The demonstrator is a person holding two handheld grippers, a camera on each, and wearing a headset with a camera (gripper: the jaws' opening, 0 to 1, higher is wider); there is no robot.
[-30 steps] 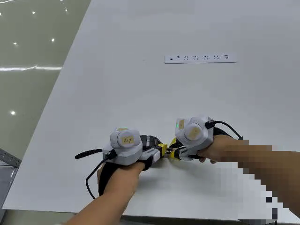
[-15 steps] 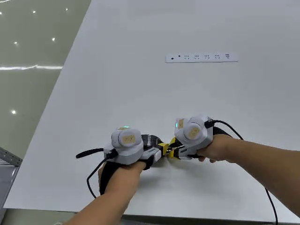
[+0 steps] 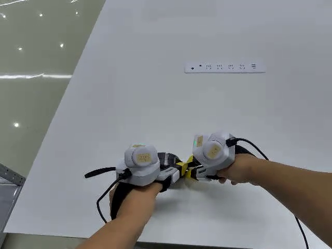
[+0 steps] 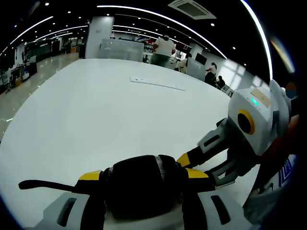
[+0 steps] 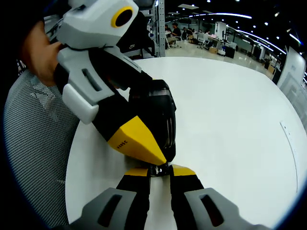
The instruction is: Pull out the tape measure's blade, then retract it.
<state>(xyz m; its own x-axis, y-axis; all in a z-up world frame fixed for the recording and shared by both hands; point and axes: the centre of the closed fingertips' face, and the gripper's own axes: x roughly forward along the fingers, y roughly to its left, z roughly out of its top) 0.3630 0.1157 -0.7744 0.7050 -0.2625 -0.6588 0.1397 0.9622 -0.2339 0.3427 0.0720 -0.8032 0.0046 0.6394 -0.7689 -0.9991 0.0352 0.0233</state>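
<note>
Location type: large open-plan office or lab hall. Indicators: a broad white worktable (image 3: 155, 104) carrying a power strip (image 3: 225, 68); a glossy floor (image 3: 36, 83) reflecting ceiling lamps; long ceiling light strips (image 4: 144, 12) and a ceiling air vent (image 4: 191, 7); a square column (image 4: 98, 31); people (image 4: 165, 47) standing among desks (image 5: 211, 40) in the background.

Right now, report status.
Left gripper clamped on tape measure. Right gripper pinching blade hook, blade not yet drawn. Power strip far back, off the path.

White power strip (image 3: 225, 68) flat on white table (image 3: 129, 93), far side; glossy floor (image 3: 36, 78) left
</note>
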